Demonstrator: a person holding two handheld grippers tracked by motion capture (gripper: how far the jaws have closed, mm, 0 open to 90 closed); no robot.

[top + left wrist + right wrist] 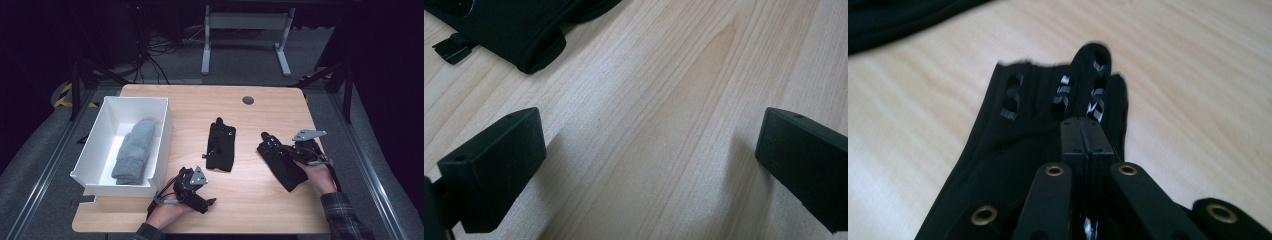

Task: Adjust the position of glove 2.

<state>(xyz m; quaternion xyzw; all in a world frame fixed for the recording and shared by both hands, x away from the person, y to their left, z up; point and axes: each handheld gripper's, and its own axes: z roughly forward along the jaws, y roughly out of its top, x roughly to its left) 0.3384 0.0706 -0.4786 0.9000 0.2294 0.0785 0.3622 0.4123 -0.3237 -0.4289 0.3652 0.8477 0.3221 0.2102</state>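
Note:
Two black gloves lie on the wooden table. One black glove rests at the middle. The other black glove is at the right, under my right gripper. Those jaws are pressed together and pinch the fabric on its back, with the glove's finger ends curling up beyond the tips. My left gripper sits near the front edge, open, with bare wood between its jaws. The middle glove's cuff lies just beyond it, apart from the jaws.
A white bin stands at the table's left and holds a folded grey sock or mitten. A round cable hole sits near the far edge. Desk legs and cables are on the floor behind.

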